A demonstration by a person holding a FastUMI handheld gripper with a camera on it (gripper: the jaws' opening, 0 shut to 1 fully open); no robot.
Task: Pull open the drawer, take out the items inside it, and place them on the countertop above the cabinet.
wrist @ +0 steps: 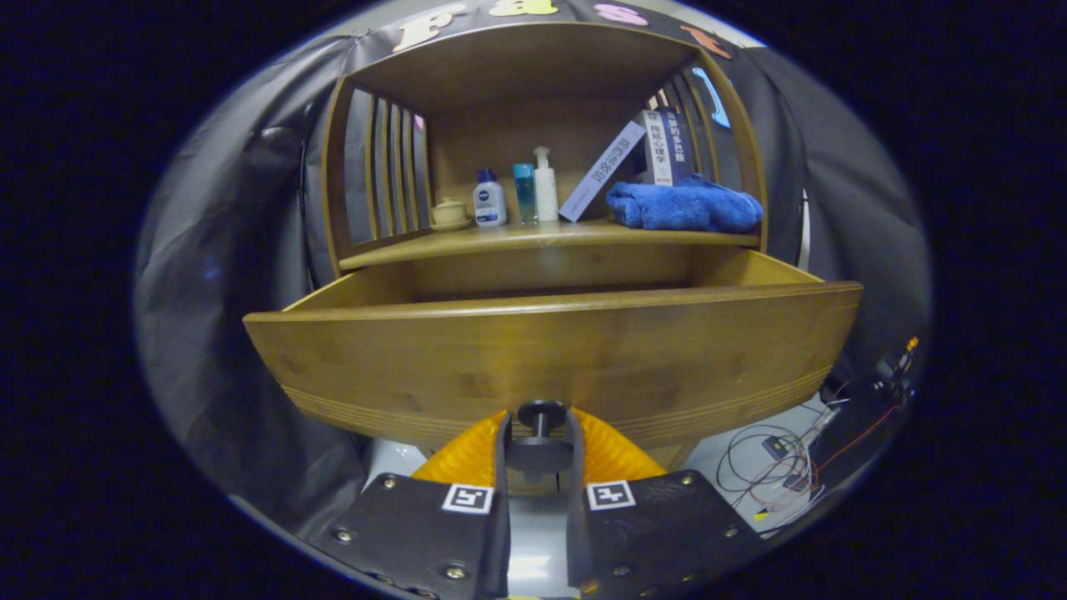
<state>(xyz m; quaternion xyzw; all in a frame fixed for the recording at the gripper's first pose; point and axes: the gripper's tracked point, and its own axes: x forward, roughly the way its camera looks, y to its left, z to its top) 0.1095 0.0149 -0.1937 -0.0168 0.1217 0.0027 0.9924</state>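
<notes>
A wooden drawer (550, 350) stands pulled out of the cabinet toward me, its front panel just ahead of the fingers. My gripper (539, 433) is shut on the drawer's dark round knob (540, 413), one finger on each side of it. The drawer's inside is hidden behind the front panel; I see its side walls and back only. Above it runs the wooden countertop (533, 237) of the cabinet.
On the countertop stand a small cup on a saucer (450, 213), three bottles (523, 193), leaning books (646, 158) and a folded blue towel (683, 207). Slatted wooden sides close the shelf left and right. Loose cables (779, 467) lie on the floor to the right.
</notes>
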